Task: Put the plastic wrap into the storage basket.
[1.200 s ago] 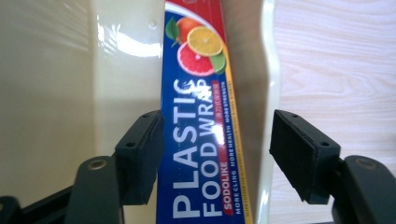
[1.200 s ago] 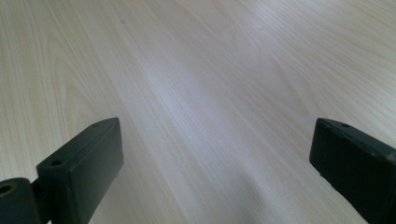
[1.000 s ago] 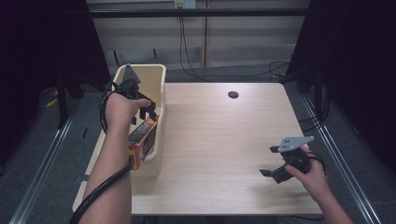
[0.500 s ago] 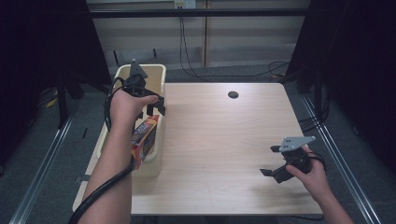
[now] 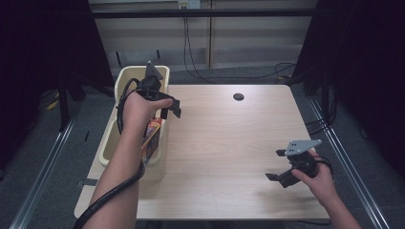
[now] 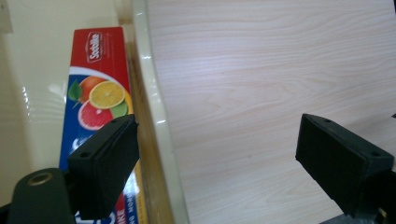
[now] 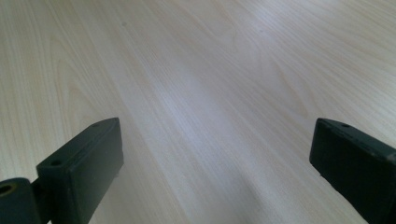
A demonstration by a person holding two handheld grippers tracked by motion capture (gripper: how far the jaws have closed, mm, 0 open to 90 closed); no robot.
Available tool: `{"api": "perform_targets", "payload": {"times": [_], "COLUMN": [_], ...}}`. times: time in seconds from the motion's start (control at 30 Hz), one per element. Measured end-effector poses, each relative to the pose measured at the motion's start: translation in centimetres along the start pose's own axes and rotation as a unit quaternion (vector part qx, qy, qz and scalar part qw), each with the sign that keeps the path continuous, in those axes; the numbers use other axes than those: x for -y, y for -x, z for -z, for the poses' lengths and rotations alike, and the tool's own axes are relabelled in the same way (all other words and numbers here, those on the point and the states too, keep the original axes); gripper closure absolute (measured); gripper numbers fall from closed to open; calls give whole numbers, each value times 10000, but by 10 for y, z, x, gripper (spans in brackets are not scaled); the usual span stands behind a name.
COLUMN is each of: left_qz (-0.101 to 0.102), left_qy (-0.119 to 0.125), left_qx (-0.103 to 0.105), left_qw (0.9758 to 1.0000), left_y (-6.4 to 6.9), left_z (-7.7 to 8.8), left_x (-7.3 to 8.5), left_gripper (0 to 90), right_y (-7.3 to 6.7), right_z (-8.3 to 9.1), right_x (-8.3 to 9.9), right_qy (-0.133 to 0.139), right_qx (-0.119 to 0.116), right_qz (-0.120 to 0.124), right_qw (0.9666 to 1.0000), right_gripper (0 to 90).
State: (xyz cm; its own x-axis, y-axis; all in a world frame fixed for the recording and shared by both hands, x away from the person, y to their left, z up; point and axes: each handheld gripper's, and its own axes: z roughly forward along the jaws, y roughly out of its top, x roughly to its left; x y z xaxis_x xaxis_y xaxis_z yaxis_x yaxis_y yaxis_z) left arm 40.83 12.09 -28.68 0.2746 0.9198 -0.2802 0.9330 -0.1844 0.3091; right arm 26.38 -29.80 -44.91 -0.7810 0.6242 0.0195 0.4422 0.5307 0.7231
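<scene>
A red box with printed citrus fruit stands on edge inside the cream bin, against its right wall; from above the box shows just below my left hand. My left gripper hovers over the bin's right rim and the table edge. Its jaws have just been opening and nothing is between them; in the left gripper view they straddle the rim and bare wood. My right gripper rests open near the table's front right, with only wood between its jaws.
The light wooden table has a dark round hole near its far edge. The bin sits along the table's left side. Cables run across the floor behind, and metal rails line both sides.
My left gripper has lifted out of the bin and moved right over its rim, and its jaws have spread apart. The box stays in the bin. My right gripper has not moved.
</scene>
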Motion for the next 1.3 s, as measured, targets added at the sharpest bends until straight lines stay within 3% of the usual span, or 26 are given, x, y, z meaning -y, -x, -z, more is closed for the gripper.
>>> {"api": "perform_targets", "payload": {"times": [0.33, 0.83, 1.3], "left_qz": [-300, -566, -601], "left_qy": [-71, -57, -117], "left_qx": [181, 416, 566], "left_qw": [9994, 9975, 9965], "left_y": [21, 46, 55], "left_z": [-14, -43, -69], "left_x": [0, 2, 10], "left_gripper": [118, 117, 111], "right_y": [0, 0, 0], "right_z": [0, -1, -1], "right_x": [0, 0, 0], "right_qy": [-1, 2, -3], "right_qx": [-29, -2, 1], "right_qz": [5, 5, -4], "right_qw": [10000, 10000, 10000], "right_gripper": [27, 26, 26]}}
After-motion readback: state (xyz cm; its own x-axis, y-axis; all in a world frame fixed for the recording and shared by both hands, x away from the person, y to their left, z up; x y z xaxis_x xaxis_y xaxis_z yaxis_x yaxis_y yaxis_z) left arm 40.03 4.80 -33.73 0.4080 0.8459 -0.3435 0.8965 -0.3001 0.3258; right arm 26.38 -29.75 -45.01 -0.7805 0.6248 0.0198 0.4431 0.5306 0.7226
